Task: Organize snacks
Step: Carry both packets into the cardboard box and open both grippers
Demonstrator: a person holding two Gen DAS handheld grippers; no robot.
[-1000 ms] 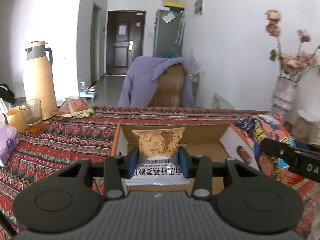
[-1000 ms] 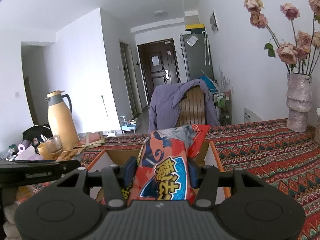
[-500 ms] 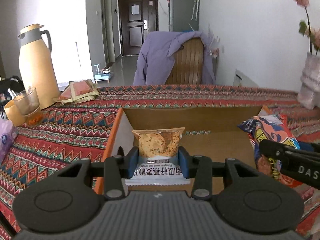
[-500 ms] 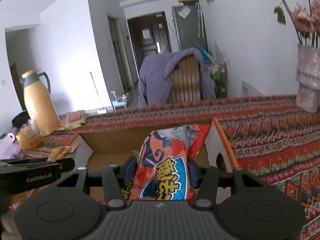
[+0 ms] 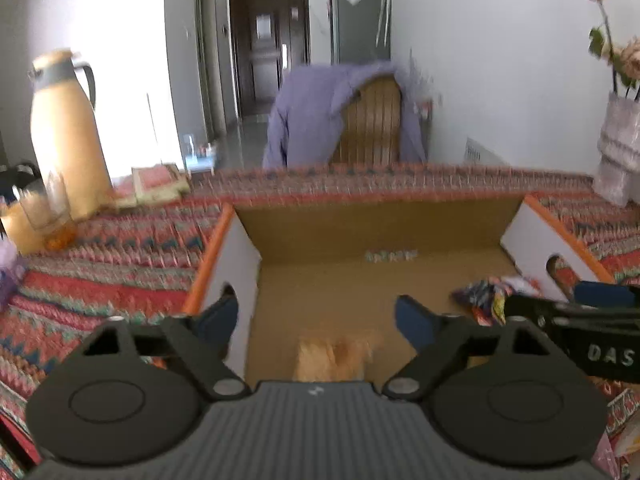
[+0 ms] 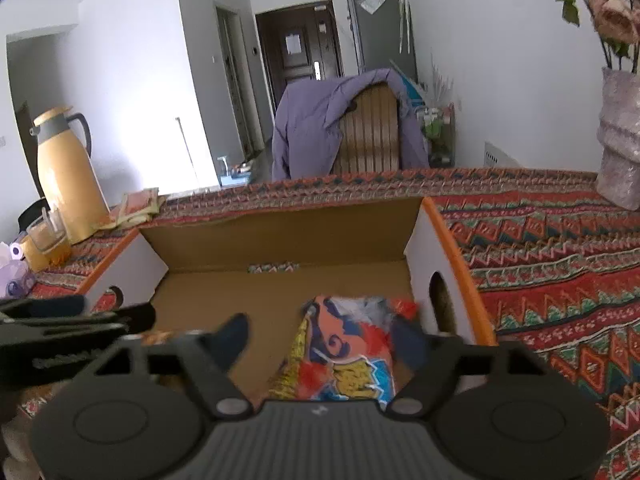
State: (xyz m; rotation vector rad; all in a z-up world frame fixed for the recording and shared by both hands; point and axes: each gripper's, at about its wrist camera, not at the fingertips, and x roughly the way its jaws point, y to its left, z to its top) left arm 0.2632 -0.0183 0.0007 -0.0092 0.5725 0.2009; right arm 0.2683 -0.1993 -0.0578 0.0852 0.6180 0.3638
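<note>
Cardboard box under both opening grippers

A right gripper with jaws opening wide over an open cardboard box on a patterned tablecloth. A colourful snack bag lies in the box between the fingers, blurred. A yellow thermos stands far left.

Home dining area — patterned tablecloth, thermos, draped chair
</note>
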